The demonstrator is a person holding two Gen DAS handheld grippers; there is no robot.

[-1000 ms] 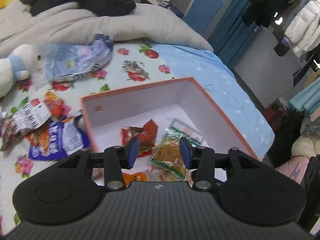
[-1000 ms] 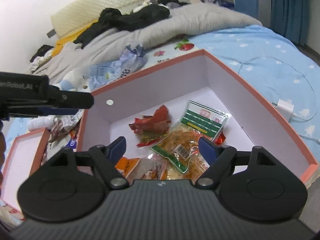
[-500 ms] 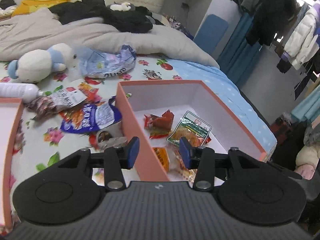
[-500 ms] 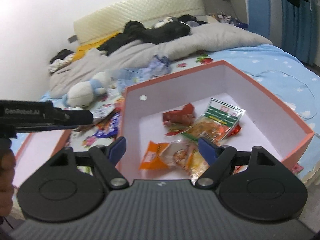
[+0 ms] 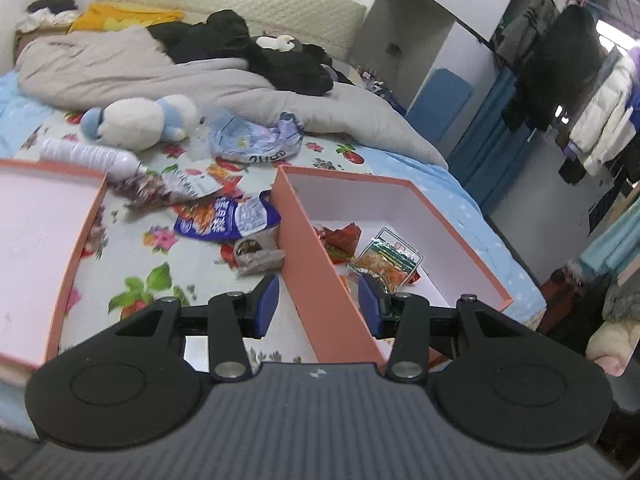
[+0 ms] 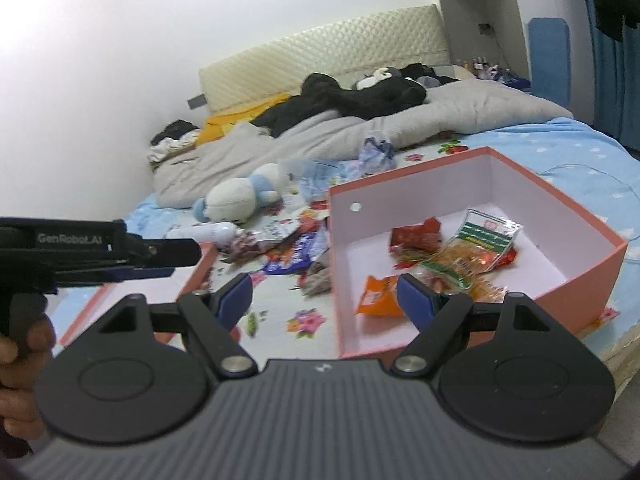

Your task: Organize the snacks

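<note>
2 empty grippers, left gripper (image 5: 316, 304) and right gripper (image 6: 325, 297), both spread above the snack box (image 6: 576, 216).

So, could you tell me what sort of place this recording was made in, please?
Most likely a bedroom at home. The snacks and the salmon-pink box lie on a bed with a floral sheet and a rumpled grey duvet against a padded headboard, and coats hang on a clothes rail beside it.
</note>
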